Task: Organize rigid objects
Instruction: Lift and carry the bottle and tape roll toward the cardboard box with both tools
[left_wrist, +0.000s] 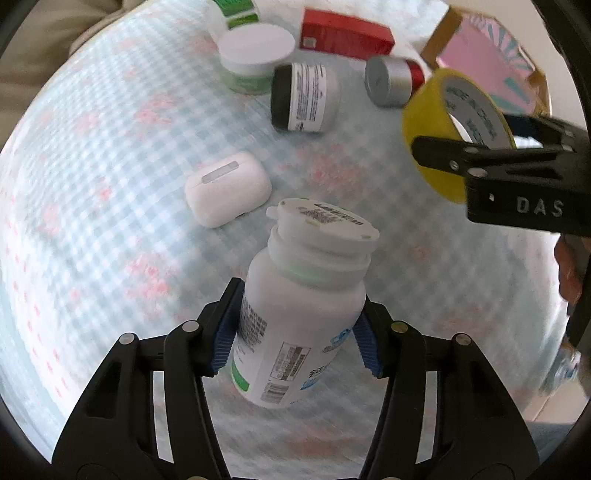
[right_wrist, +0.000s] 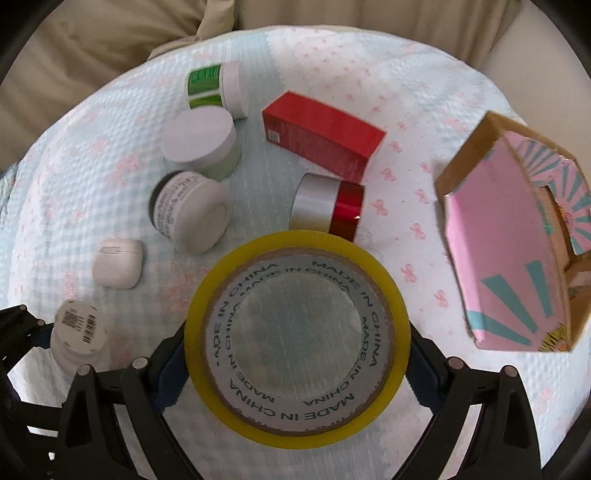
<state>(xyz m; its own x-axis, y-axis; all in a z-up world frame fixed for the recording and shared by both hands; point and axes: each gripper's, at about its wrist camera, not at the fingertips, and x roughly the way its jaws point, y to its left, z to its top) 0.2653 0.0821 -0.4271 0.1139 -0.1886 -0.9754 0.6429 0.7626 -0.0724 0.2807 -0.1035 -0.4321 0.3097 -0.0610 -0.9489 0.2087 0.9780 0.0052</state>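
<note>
Above the pale blue checked cloth (left_wrist: 110, 155) with pink bows, the left gripper (left_wrist: 295, 332) is clamped on a white plastic pill bottle (left_wrist: 295, 302) (barcoded cap pointing away), its blue pads pressing both sides. Just beside it, the right gripper (right_wrist: 295, 369) grips a yellow-rimmed roll of tape (right_wrist: 297, 334) across its outer edge. On the cloth lie a white earbud case (left_wrist: 227, 188), a white-lidded green jar (left_wrist: 251, 59), a black-capped white jar (left_wrist: 304, 98), a silver-and-red tin (right_wrist: 327, 206), a red carton (right_wrist: 321, 136) and a pink cardboard tray (right_wrist: 509, 236).
</note>
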